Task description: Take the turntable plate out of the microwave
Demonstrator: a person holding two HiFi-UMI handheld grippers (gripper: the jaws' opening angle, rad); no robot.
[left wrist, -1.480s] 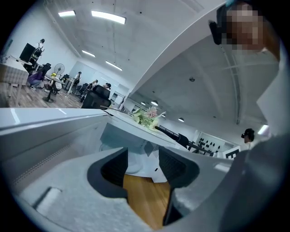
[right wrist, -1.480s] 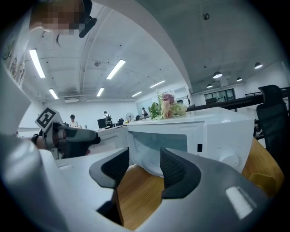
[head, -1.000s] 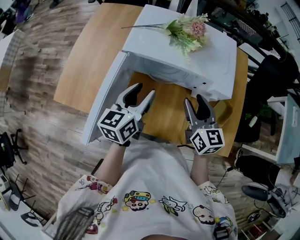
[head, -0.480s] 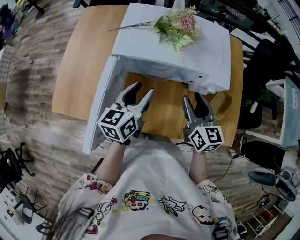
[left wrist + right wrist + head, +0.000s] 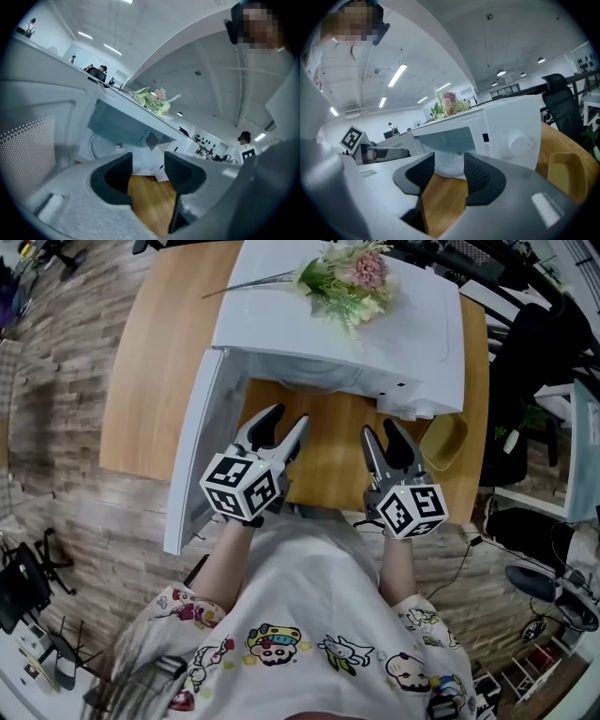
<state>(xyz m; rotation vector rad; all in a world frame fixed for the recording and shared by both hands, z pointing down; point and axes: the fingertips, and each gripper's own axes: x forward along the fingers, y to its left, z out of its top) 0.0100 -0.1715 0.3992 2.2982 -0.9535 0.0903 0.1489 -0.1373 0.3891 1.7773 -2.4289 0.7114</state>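
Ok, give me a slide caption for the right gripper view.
Open right claw aimed at the open microwave, plate inside, flowers on top.

head view looks steeply down; both gripper views face the microwave (image 5: 422, 334).

white microwave (image 5: 412, 343); pink-green flowers (image 5: 352, 282); light wood table (image 5: 159, 362); yellow container (image 5: 442, 439); grey-brown plank-pattern floor (image 5: 56, 427)

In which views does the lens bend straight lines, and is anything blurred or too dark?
Head view: mild bending, the table edges curve; sharp, evenly lit. Left gripper view: strong fisheye with black corners; the near microwave door looks soft. Right gripper view: same fisheye; the microwave is sharp, ceiling lights glare slightly.
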